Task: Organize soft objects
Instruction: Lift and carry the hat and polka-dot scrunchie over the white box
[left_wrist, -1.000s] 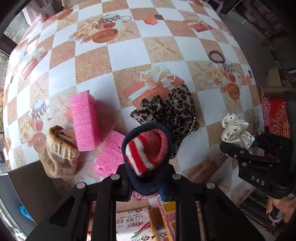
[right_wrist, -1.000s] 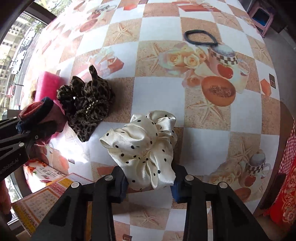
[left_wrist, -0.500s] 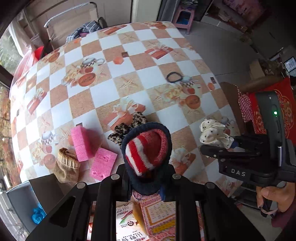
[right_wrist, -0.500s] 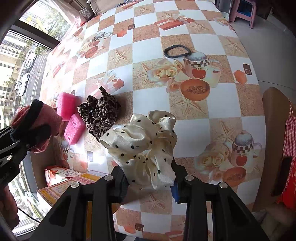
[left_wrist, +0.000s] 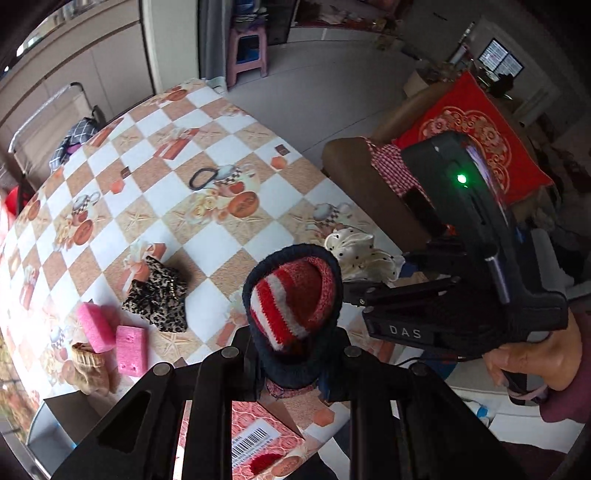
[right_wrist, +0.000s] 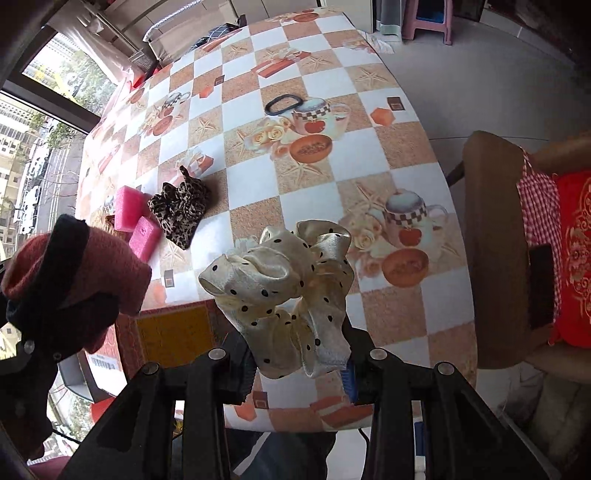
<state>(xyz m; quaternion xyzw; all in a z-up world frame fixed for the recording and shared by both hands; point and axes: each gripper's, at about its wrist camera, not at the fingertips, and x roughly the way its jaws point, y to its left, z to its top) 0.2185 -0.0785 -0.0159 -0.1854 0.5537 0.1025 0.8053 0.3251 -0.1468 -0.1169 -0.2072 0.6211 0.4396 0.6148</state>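
Left gripper (left_wrist: 291, 354): fingers clamped on the rolled striped sock (left_wrist: 291, 295), navy cuff outermost, held clear above the near edge of the table (left_wrist: 229, 236). Right gripper (right_wrist: 299, 369): fingers clamped on the cream dotted scrunchie (right_wrist: 284, 291); most of its fabric bunches out ahead of the pads, also clear of the cloth.

Both loads are in the air, so we judge the step in hand to be a carry to wherever these pieces get grouped. The drop-off place is not identifiable in either view.

Notes for doing it well:
- We keep both grips firm until each piece rests on a surface; satin is likely slippery and may slide out if the hold eases early.
- We keep the two grippers apart, since they sit close together in the left view.
- We lower each piece straight down before letting go, so nothing rolls.

Left on the table: leopard scrunchie (left_wrist: 157, 302), two pink sponges (left_wrist: 110, 338), a tan sock (left_wrist: 88, 367), a black hair tie (left_wrist: 203, 177) well apart. A printed box (left_wrist: 255, 439) lies under the left gripper.
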